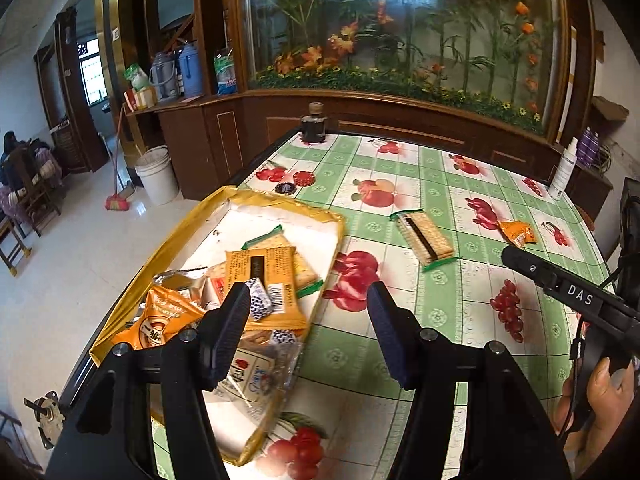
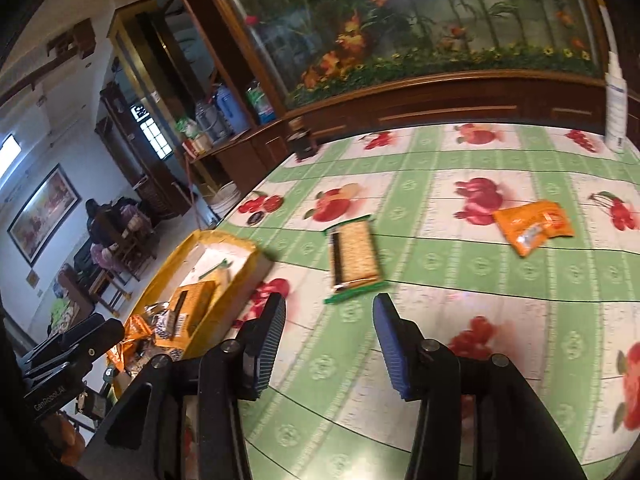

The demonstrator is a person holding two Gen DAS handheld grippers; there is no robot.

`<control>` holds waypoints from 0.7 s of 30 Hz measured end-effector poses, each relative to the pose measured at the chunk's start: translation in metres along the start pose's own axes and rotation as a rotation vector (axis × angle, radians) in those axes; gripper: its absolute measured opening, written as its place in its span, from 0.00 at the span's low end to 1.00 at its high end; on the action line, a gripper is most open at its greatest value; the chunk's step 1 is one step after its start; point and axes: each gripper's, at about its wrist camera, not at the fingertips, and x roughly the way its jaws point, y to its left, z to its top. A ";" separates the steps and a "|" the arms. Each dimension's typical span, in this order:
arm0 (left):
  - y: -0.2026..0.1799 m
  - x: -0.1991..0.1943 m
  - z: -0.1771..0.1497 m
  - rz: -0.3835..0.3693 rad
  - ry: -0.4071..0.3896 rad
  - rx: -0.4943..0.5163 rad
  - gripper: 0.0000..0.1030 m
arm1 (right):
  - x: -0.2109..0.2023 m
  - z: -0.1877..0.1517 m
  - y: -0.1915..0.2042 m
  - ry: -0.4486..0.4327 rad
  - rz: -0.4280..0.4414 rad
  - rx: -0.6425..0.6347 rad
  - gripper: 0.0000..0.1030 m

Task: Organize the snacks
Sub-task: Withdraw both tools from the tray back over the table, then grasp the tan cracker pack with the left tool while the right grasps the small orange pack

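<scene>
Hovering over a worktop [image 1: 404,216] with a green fruit-print cover, the left hand-held gripper [image 1: 308,304] stood open and empty above the right edge of a yellow-rimmed tray [image 1: 276,200] piled with snack packets. The right hand-held gripper [image 2: 330,316] was likewise open, holding nothing. A cracker pack [image 2: 354,256] lay just beyond it, and an orange snack packet [image 2: 534,228] lay farther right, both outside the tray.

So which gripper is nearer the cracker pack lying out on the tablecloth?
Right. The right gripper hangs just short of the cracker pack; the left gripper sits beside the tray, farther off.
</scene>
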 end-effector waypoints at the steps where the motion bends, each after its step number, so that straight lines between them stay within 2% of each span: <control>1: -0.005 -0.001 0.000 -0.002 -0.001 0.005 0.58 | -0.005 0.000 -0.006 -0.006 -0.006 0.006 0.47; 9: -0.031 0.000 0.000 -0.001 -0.004 0.042 0.58 | -0.032 0.001 -0.061 -0.040 -0.093 0.053 0.49; 11: -0.036 0.004 0.001 -0.003 0.002 0.045 0.63 | -0.035 0.003 -0.075 -0.044 -0.121 0.066 0.55; 12: -0.039 0.007 0.002 -0.007 0.004 0.041 0.73 | -0.036 0.004 -0.084 -0.046 -0.141 0.076 0.57; 13: -0.043 0.012 0.004 -0.007 0.007 0.035 0.77 | -0.036 0.005 -0.093 -0.049 -0.159 0.089 0.60; 17: -0.056 0.041 0.010 -0.039 0.075 0.013 0.77 | -0.025 0.009 -0.123 -0.028 -0.256 0.138 0.83; 21: -0.073 0.070 0.015 -0.042 0.131 -0.010 0.77 | -0.006 0.011 -0.142 0.020 -0.305 0.181 0.83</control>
